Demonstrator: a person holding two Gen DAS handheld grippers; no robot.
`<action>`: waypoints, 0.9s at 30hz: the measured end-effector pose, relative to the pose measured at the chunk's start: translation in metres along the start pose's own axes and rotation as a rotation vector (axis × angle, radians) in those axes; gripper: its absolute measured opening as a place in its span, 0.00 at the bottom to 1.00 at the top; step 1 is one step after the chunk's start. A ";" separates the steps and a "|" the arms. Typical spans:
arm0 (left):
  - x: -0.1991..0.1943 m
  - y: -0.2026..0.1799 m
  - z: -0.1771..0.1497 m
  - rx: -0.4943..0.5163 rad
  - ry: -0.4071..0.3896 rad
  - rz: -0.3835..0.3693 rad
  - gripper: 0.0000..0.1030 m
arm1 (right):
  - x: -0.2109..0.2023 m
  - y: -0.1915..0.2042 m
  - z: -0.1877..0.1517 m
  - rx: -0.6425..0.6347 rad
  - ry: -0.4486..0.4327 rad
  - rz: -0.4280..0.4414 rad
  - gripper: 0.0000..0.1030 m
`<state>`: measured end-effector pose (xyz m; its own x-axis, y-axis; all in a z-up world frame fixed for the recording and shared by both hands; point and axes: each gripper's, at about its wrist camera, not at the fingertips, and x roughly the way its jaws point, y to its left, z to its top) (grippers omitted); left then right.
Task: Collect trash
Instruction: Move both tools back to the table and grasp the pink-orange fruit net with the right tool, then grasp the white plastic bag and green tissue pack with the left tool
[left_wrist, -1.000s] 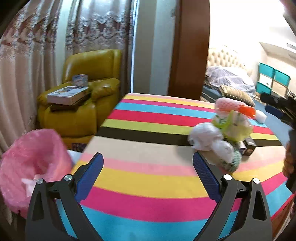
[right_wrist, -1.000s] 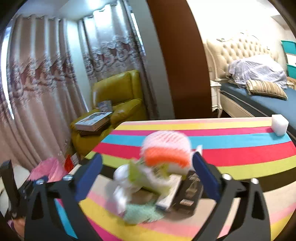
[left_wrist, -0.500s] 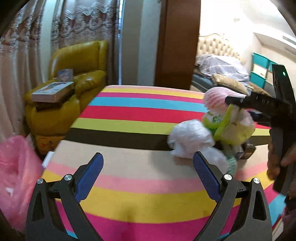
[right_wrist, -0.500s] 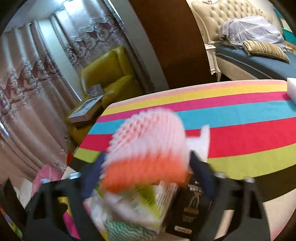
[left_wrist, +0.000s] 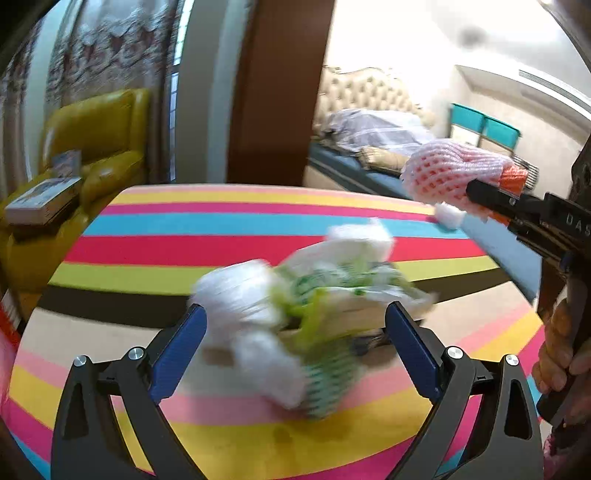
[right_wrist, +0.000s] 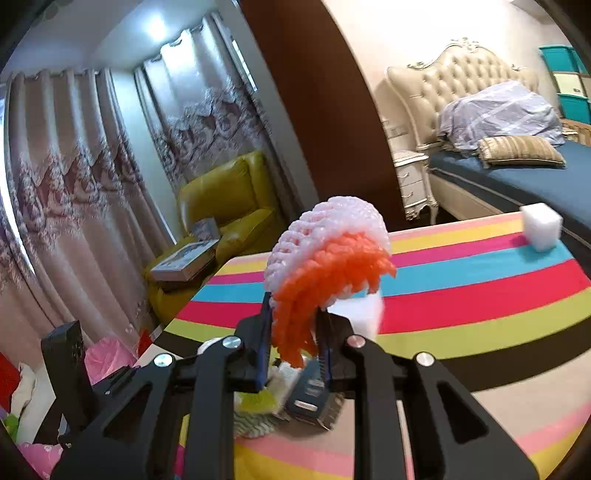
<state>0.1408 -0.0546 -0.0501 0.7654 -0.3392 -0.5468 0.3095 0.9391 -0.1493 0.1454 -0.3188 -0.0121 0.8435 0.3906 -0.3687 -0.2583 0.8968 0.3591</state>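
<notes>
Right gripper (right_wrist: 291, 328) clamping pink-and-orange foam fruit net (right_wrist: 328, 266); left gripper (left_wrist: 295, 332) gaping wide around blurred trash pile (left_wrist: 303, 306) mid-surface.

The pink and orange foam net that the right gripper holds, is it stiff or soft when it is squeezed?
Probably soft: the foam net looks pinched narrow where the right gripper clamps it and bulges above. It likely weighs little, since it stands up unsupported. Its open mesh should resist slipping.
</notes>
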 end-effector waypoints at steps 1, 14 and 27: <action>0.001 -0.007 0.001 0.013 -0.003 -0.013 0.88 | -0.006 -0.003 -0.002 -0.003 -0.004 -0.012 0.20; 0.039 -0.062 0.004 0.157 0.029 0.004 0.88 | -0.040 -0.031 -0.021 0.054 -0.017 -0.038 0.20; 0.012 -0.056 -0.007 0.178 -0.067 -0.001 0.48 | -0.036 -0.015 -0.045 0.046 0.048 -0.018 0.20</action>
<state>0.1291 -0.1114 -0.0541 0.7992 -0.3486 -0.4896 0.4008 0.9162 0.0019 0.0978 -0.3364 -0.0430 0.8239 0.3851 -0.4157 -0.2208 0.8938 0.3904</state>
